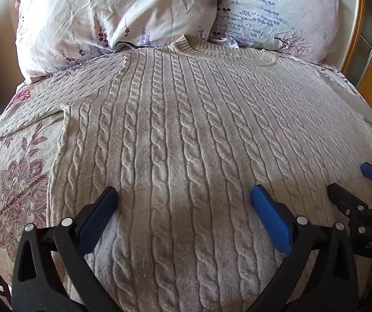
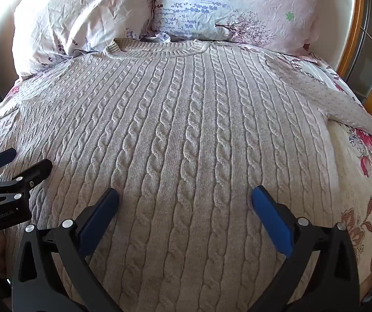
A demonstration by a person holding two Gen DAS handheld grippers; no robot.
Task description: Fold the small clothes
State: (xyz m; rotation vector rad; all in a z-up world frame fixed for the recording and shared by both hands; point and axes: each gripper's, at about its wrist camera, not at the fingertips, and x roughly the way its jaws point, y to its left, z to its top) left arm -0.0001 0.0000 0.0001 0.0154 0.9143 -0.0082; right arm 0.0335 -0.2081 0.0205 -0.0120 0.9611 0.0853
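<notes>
A cream cable-knit sweater (image 1: 186, 119) lies flat, face up, on the bed, collar at the far end by the pillows. It also fills the right wrist view (image 2: 186, 130). Its left sleeve (image 1: 30, 101) stretches out to the left, its right sleeve (image 2: 342, 98) out to the right. My left gripper (image 1: 183, 195) is open and empty, hovering over the lower left part of the body. My right gripper (image 2: 184, 195) is open and empty over the lower right part. Each gripper shows at the edge of the other's view: right gripper (image 1: 352, 182), left gripper (image 2: 22, 163).
Two floral pillows (image 1: 113, 13) (image 2: 238, 7) lean at the head of the bed. The floral bedsheet (image 1: 17, 182) (image 2: 363, 195) shows on both sides of the sweater. A wooden-framed door (image 2: 368, 52) stands at the right.
</notes>
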